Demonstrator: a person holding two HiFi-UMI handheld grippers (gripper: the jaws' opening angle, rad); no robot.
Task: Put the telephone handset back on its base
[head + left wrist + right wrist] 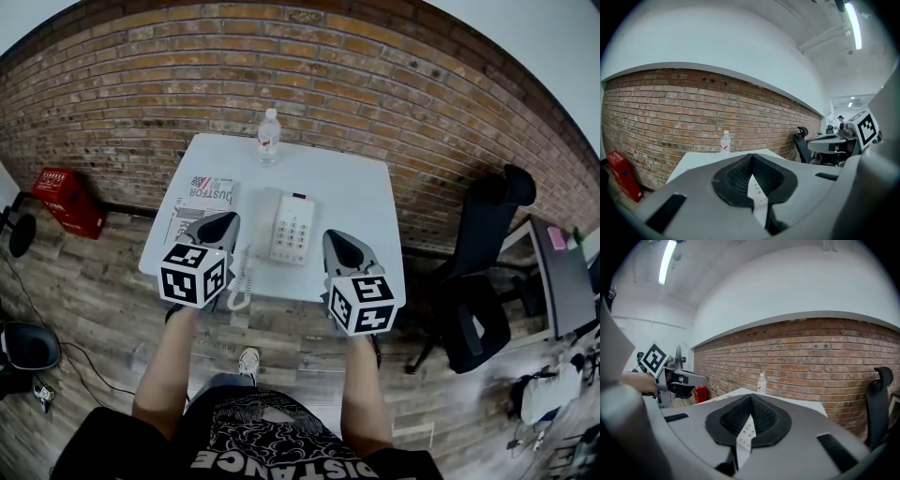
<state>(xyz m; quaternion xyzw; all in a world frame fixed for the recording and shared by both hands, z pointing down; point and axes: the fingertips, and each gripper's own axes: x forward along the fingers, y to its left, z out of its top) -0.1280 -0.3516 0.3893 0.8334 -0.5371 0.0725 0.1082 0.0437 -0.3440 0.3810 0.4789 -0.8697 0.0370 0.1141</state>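
Observation:
A white telephone (292, 228) with a keypad lies in the middle of the white table (352, 187). Its coiled cord (241, 283) hangs over the table's front edge. Whether the handset rests on the phone's left side I cannot tell. My left gripper (228, 218) hovers over the front edge just left of the phone, shut and holding nothing. My right gripper (333, 235) hovers just right of the phone, also shut and empty. In the left gripper view (751, 157) and the right gripper view (751, 397) only a strip of the keypad shows through the slit between the jaws.
A clear water bottle (269, 136) stands at the table's back edge before the brick wall. A magazine (202, 202) lies at the table's left. A red crate (67, 200) sits on the floor at left. A black office chair (478, 281) and a desk (558, 272) stand at right.

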